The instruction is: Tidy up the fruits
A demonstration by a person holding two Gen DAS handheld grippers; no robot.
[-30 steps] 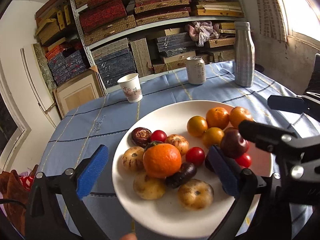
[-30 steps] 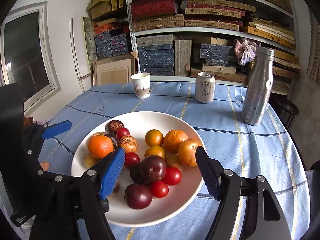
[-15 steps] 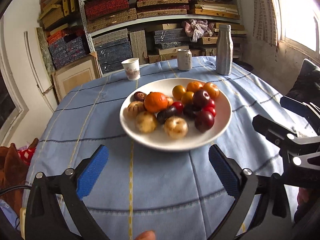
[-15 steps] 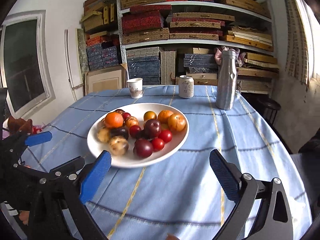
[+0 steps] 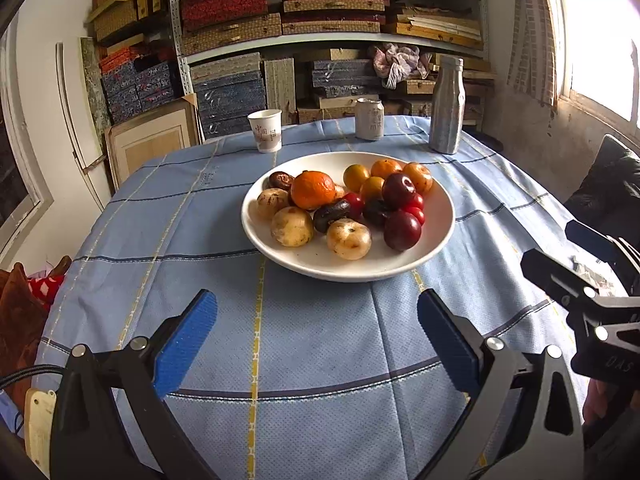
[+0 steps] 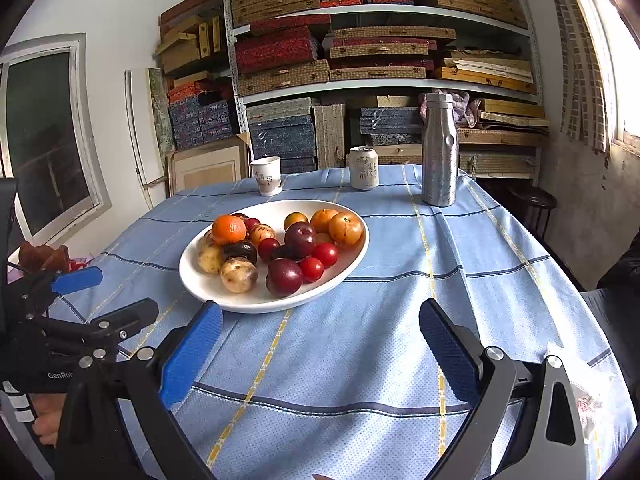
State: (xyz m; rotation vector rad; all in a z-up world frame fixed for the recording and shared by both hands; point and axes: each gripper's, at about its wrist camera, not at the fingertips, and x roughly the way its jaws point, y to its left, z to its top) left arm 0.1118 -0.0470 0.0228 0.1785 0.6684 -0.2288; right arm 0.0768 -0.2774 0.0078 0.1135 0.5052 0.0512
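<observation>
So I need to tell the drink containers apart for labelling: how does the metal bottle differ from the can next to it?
The metal bottle is much taller than the can. The bottle narrows to a capped neck, while the can is a plain short cylinder. The bottle is bare silver metal; the can is pale with printed markings. Both stand upright on the blue tablecloth, behind the plate of fruit.

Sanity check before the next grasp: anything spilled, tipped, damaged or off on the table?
Nothing stands out. All the fruit sits inside the white plate, none on the tablecloth. Paper cup, can and metal bottle stand upright behind it. Left gripper and right gripper are open, empty.
</observation>
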